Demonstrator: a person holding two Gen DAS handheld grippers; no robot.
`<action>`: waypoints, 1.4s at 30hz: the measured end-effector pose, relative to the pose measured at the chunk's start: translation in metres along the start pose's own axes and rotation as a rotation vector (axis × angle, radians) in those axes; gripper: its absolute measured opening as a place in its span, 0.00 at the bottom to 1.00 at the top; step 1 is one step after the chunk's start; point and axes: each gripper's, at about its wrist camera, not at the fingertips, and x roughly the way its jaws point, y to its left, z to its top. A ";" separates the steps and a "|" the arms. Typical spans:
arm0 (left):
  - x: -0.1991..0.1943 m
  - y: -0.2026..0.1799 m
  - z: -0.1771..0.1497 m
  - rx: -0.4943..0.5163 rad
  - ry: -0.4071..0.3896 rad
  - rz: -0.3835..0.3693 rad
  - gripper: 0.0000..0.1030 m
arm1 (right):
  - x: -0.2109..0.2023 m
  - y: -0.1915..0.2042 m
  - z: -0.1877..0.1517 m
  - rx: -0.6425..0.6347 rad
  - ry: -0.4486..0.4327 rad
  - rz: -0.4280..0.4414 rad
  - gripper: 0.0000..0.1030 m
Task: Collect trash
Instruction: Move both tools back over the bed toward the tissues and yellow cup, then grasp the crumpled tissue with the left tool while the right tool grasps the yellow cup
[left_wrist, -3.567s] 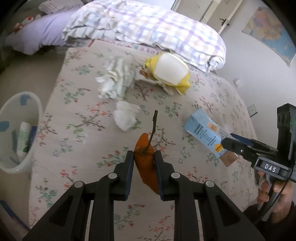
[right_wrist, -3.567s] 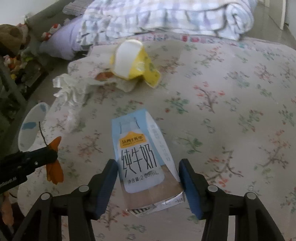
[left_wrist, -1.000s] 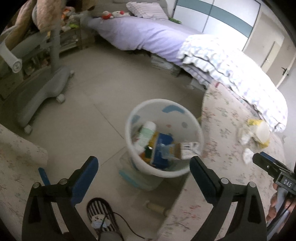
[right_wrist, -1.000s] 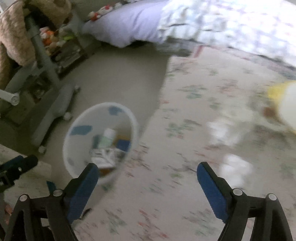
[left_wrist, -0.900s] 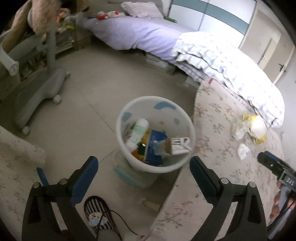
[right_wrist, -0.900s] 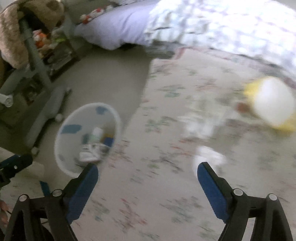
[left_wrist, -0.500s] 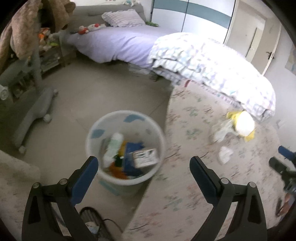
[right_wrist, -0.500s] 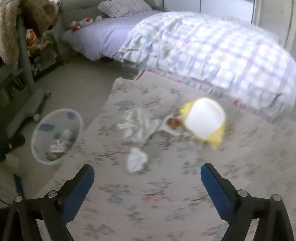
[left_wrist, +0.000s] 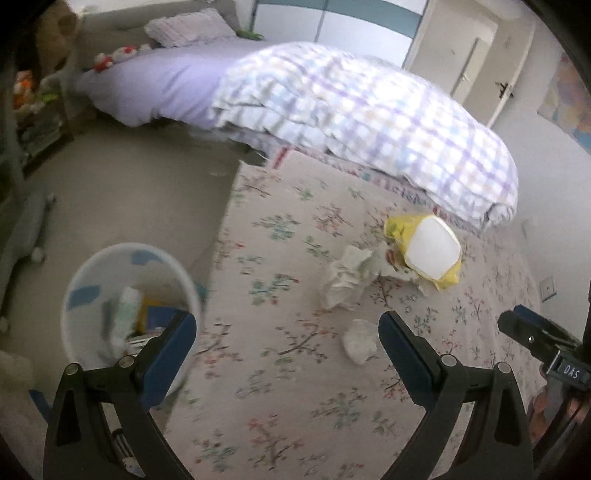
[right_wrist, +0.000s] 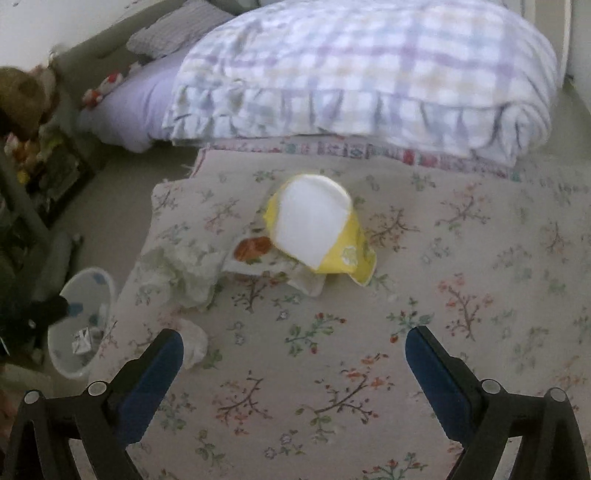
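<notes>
Still blurred, bin (left_wrist: 88, 280) contents half behind the wide, empty left tool (left_wrist: 287, 334); right tool (right_wrist: 294, 349) likewise gaping, empty

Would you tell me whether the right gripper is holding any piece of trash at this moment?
No, the right gripper stands wide open over the floral bedspread, with nothing between its pads.

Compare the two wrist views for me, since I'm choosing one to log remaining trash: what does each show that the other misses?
Left wrist only: the right gripper at its right edge, and cupboard doors.
Right wrist only: the orange-printed wrapper under the yellow bag.
Both: the bin, small tissue wad, crumpled tissue, checked quilt.
</notes>
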 end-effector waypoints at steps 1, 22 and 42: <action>0.007 -0.004 0.002 0.004 0.011 -0.001 0.97 | 0.003 -0.002 0.001 0.001 0.001 -0.017 0.96; 0.098 -0.031 0.024 -0.072 0.019 -0.145 0.55 | 0.076 -0.029 0.043 0.049 -0.022 -0.023 0.91; 0.075 -0.039 0.019 -0.046 0.031 -0.238 0.26 | 0.075 -0.017 0.043 -0.070 0.011 0.005 0.34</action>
